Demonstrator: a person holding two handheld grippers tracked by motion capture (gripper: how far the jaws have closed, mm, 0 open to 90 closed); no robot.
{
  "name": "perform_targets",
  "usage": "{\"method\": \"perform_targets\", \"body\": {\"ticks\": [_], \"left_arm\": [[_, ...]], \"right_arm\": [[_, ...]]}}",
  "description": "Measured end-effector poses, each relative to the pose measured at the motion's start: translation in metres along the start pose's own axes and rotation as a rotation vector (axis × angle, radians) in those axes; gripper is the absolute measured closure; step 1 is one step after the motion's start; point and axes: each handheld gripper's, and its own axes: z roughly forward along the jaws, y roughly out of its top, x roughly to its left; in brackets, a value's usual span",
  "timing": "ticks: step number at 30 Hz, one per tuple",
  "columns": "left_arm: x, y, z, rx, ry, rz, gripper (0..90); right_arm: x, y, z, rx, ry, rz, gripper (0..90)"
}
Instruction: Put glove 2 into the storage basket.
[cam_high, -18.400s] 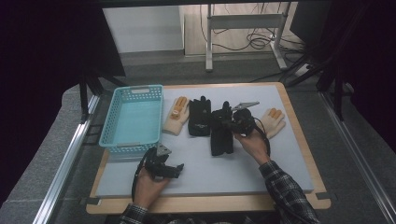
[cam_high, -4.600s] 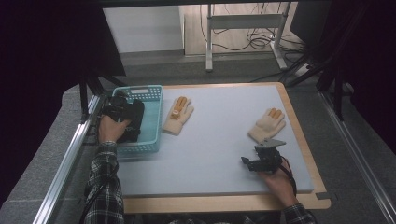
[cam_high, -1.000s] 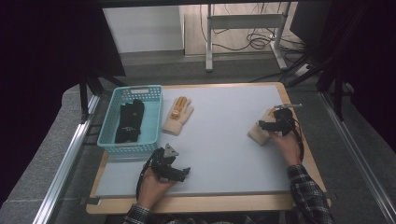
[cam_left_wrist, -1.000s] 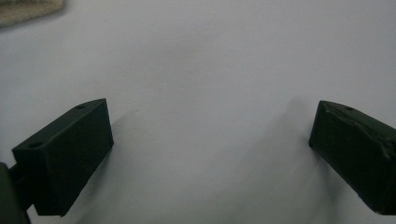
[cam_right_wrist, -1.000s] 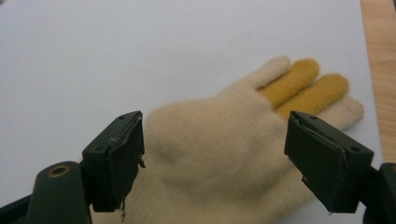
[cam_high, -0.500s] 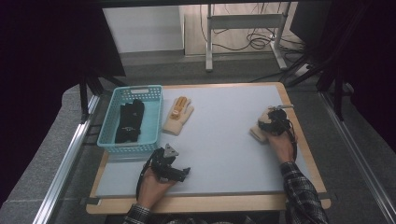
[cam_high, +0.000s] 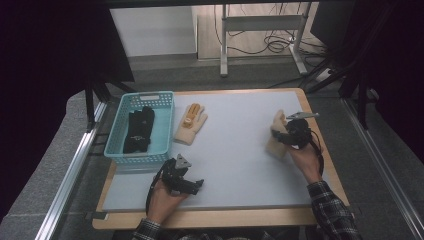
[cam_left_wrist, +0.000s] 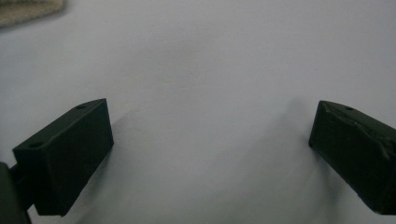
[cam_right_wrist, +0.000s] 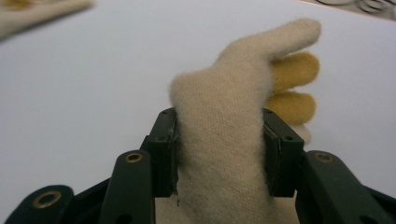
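- At the right edge of the pale grey surface, the cream knitted glove with yellow fingertips sits clamped between the fingers of the right gripper, which have just been closing on it.
- Its long axis runs away from the gripper, fingertips pointing outward.
- Lift clear before carrying toward the turquoise plastic basket; keep the clamp mid-palm.
- The left gripper rests spread wide, holding nothing.
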Motion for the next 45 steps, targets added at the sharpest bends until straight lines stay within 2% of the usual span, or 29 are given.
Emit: {"method": "perform_targets", "body": {"ticks": [3,6,8,11,15,17,20,22,24,28,32,36,40,45], "left_arm": [[0.000,0.000,0.000,0.000,0.000,0.002,0.0],[0.000,0.000,0.000,-0.001,0.001,-0.001,0.0],[0.000,0.000,0.000,0.000,0.001,0.003,0.0],[0.000,0.000,0.000,-0.001,0.000,0.001,0.0],[0.000,0.000,0.000,-0.003,0.000,-0.001,0.0],[0.000,0.000,0.000,-0.001,0.000,0.003,0.0],[0.000,0.000,0.000,-0.001,0.001,0.003,0.0],[0.000,0.000,0.000,-0.004,0.000,-0.001,0.0],[0.000,0.000,0.000,-0.003,0.001,0.000,0.0],[0.000,0.000,0.000,-0.001,0.000,0.000,0.0],[0.000,0.000,0.000,-0.001,0.000,-0.001,0.0],[0.000,0.000,0.000,-0.001,0.000,-0.001,0.0],[0.000,0.000,0.000,-0.004,0.001,0.000,0.3],[0.000,0.000,0.000,-0.002,0.002,0.003,0.3]], "right_arm": [[0.025,0.004,-0.007,-0.010,0.077,-0.041,52.0],[0.048,0.007,-0.009,-0.015,0.126,-0.087,51.2],[0.067,0.008,-0.007,-0.012,0.171,-0.120,50.7],[0.091,0.006,0.000,0.003,0.208,-0.167,50.1],[0.115,-0.002,0.014,0.038,0.243,-0.203,49.4],[0.125,-0.008,0.022,0.060,0.264,-0.206,48.3],[0.135,-0.014,0.028,0.075,0.306,-0.204,39.8],[0.137,-0.014,0.028,0.072,0.321,-0.207,36.3],[0.133,-0.009,0.023,0.039,0.312,-0.205,33.1],[0.113,0.000,0.017,0.007,0.292,-0.152,32.5],[0.093,0.000,0.020,0.008,0.267,-0.105,38.6],[0.084,0.000,0.027,0.014,0.267,-0.083,46.4],[0.087,0.006,0.036,0.012,0.287,-0.093,52.4],[0.106,0.021,0.052,0.017,0.326,-0.127,56.7]]}}
